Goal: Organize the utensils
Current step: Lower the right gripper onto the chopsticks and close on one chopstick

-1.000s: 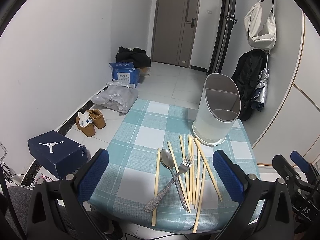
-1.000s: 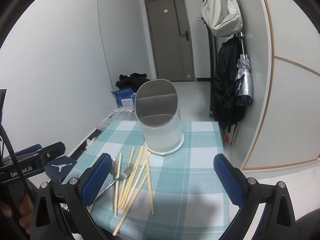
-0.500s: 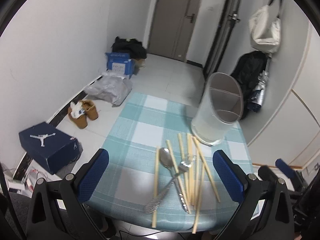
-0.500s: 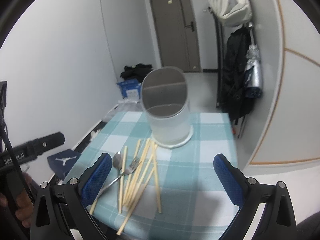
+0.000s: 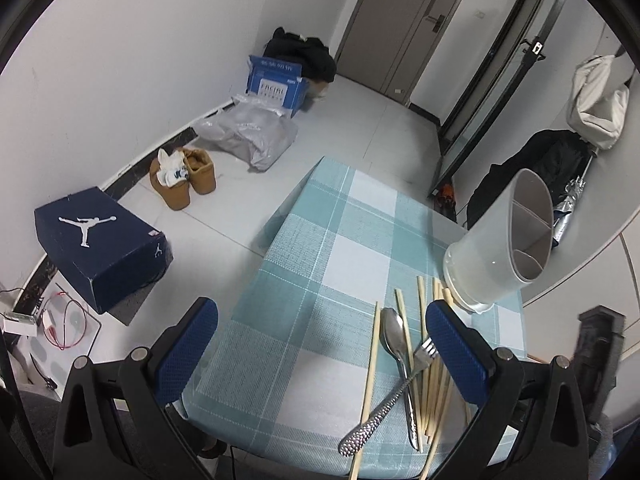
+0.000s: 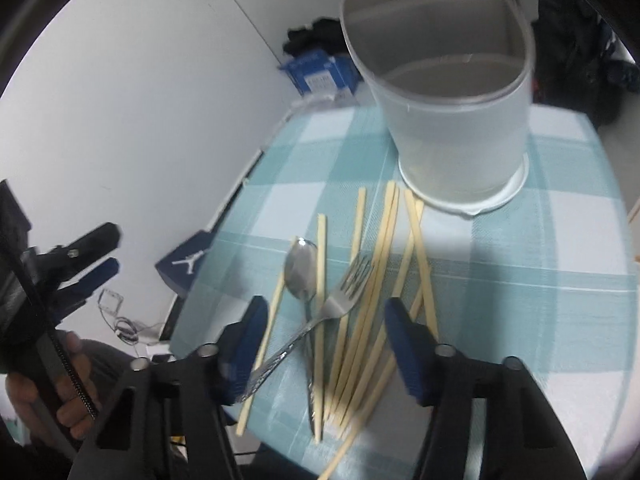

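Observation:
Several wooden chopsticks (image 6: 384, 240), a metal spoon (image 6: 300, 268) and a metal fork (image 6: 352, 280) lie in a loose pile on the checked tablecloth (image 6: 520, 240). Behind them stands a white divided utensil holder (image 6: 452, 120), with nothing in it. My right gripper (image 6: 326, 332) hovers over the pile, its jaws closing. The fork and some chopsticks lie below the gap, and the pads touch nothing. My left gripper (image 5: 324, 348) is open and bare over the cloth, left of the spoon (image 5: 392, 332), fork (image 5: 400, 392) and chopsticks (image 5: 432, 396). The holder (image 5: 492, 256) stands to its far right.
The table's left edge (image 5: 256, 272) drops to a floor with a dark shoebox (image 5: 96, 240), brown shoes (image 5: 184, 180), a grey bag and a blue carton. A hand (image 6: 68, 380) holds the left gripper (image 6: 80, 264) beside the table. Coats and a bag hang at the right wall.
Both grippers have tipped down and come closer to the table. The right one now sits low over the pile with its jaws much narrower. The left one has shifted left of the utensils.

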{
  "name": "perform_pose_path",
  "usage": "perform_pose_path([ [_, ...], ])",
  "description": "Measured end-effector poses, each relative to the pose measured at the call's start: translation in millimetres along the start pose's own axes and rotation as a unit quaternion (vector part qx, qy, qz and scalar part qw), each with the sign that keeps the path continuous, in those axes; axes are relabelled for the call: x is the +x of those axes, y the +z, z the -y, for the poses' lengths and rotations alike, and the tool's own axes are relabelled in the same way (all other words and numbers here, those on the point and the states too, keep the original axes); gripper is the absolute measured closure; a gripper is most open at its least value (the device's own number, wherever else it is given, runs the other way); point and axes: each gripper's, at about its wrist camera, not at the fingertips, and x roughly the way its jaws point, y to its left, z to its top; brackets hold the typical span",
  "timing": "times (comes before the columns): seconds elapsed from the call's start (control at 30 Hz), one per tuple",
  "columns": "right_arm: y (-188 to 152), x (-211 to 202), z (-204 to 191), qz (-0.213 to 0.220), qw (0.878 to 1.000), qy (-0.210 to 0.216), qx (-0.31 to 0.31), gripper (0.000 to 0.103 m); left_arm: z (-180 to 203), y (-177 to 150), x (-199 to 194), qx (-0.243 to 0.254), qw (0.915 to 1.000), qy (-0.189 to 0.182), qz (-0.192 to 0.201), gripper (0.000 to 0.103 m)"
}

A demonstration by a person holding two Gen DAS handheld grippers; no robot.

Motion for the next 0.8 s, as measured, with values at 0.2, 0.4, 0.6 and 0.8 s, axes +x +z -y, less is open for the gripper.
perform_pose_path([
  [0.2, 9.7, 27.1, 6.9, -0.015, 1.0, -0.022, -0.001, 0.059, -4.4, 1.7, 8.7, 0.0, 0.9998, -0.006, -0.018, 0.001],
  [0.4, 13.0, 37.9, 13.5, -0.021, 0.999, -0.035, -0.006, 0.065, -11.4, 3.5, 18.5, -0.005, 0.9992, -0.004, -0.039, 0.001],
  [0.6, 14.1, 42.1, 13.9, -0.013, 0.999, -0.04, -0.018, 0.088, -13.9, 5.3, 23.7, -0.009, 0.999, 0.003, -0.044, 0.001],
  [0.8, 16.1, 37.7, 19.0, 0.003, 1.0, -0.019, -0.007, 0.098, -11.1, 3.2, 30.1, 0.003, 0.9988, 0.02, -0.044, 0.001],
])
